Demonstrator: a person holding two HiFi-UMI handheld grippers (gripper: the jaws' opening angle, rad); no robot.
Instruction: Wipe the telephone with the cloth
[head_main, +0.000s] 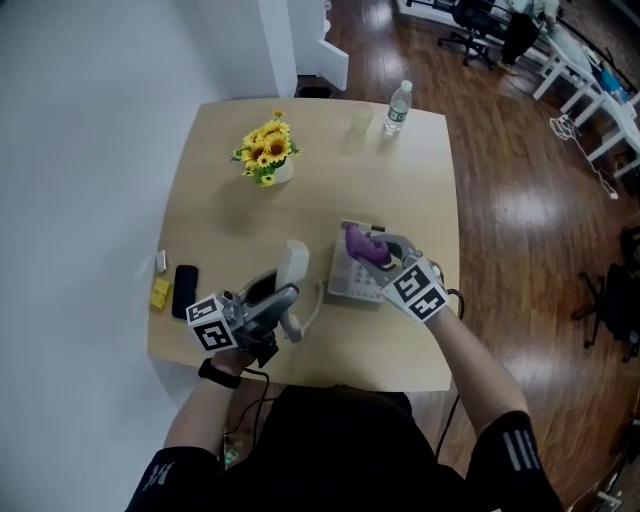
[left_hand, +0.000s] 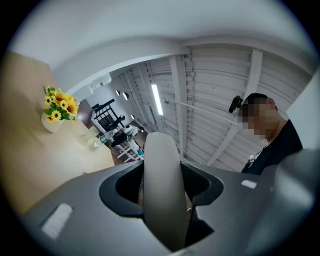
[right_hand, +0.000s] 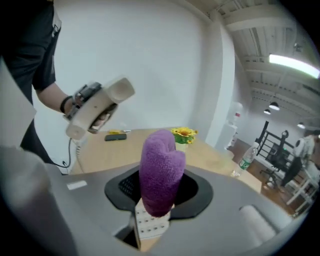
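The beige telephone base (head_main: 352, 283) sits on the wooden table (head_main: 420, 200) near its front edge. My right gripper (head_main: 373, 251) is shut on a purple cloth (head_main: 360, 243) and holds it over the base's far end. In the right gripper view the cloth (right_hand: 160, 172) stands between the jaws, with the keypad (right_hand: 150, 224) just below it. My left gripper (head_main: 286, 298) is shut on the pale handset (head_main: 292, 270), lifted off to the left of the base. The handset (left_hand: 163, 190) fills the gap between the left jaws. Its cord (head_main: 313, 314) runs back to the base.
A pot of sunflowers (head_main: 267, 152) stands at the table's back left. A water bottle (head_main: 397, 107) and a clear cup (head_main: 361, 122) stand at the back right. A black mobile phone (head_main: 185, 290) and a yellow item (head_main: 160, 293) lie at the left edge.
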